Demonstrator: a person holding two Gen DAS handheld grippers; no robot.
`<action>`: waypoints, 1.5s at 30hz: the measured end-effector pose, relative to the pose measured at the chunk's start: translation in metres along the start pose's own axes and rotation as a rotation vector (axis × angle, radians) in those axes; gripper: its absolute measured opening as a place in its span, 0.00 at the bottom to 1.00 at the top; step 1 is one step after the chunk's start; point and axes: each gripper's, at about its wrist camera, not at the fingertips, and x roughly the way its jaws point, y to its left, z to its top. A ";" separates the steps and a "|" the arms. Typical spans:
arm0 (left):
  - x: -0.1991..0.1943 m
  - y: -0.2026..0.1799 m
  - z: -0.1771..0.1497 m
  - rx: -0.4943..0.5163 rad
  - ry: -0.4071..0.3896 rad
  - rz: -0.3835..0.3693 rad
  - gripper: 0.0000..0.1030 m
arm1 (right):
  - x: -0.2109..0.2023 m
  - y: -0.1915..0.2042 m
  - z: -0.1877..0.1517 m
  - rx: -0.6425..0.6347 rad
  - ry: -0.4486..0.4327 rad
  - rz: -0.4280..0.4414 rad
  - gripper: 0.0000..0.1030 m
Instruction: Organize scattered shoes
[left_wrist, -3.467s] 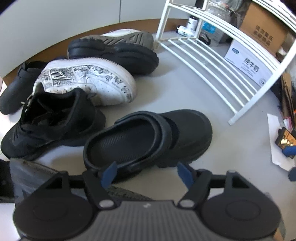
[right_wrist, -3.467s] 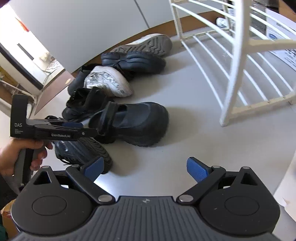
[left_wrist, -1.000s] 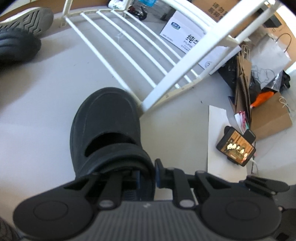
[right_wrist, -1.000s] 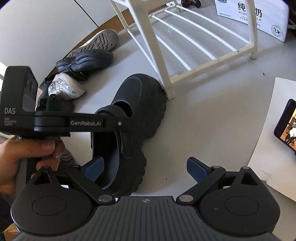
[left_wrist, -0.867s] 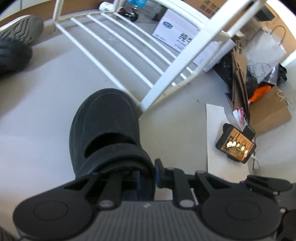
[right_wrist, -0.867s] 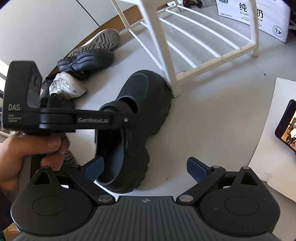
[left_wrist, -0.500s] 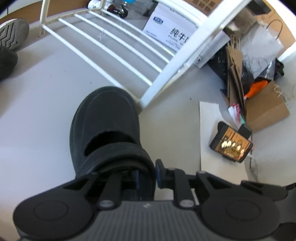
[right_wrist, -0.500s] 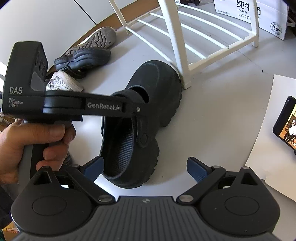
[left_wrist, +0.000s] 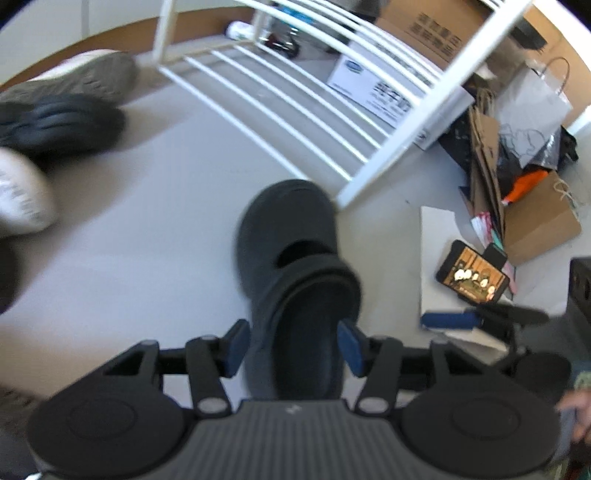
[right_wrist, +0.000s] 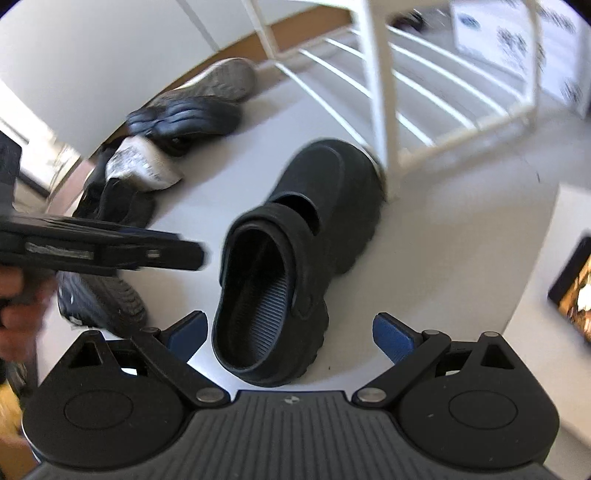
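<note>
Opening left claw (left_wrist: 291, 345) above black clog (left_wrist: 295, 258) | right claw (right_wrist: 291, 332) spread, empty

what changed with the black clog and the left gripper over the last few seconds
The left gripper carried the black clog from the shoe pile to the white rack's front leg, set it on the floor with its toe at that leg, and let go; its jaws are opening and it has pulled back, clear of the clog. The right gripper stayed open and empty, and the other shoes stayed put.
</note>
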 end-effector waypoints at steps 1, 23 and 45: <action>-0.010 0.003 -0.003 0.000 -0.008 0.008 0.60 | 0.000 0.002 0.001 -0.022 0.003 0.000 0.96; -0.105 0.094 -0.118 -0.202 -0.147 0.075 0.70 | 0.026 0.023 0.017 -0.146 0.002 -0.082 0.76; -0.080 0.110 -0.171 -0.353 -0.138 -0.020 0.67 | 0.039 0.016 0.014 -0.315 0.062 -0.223 0.19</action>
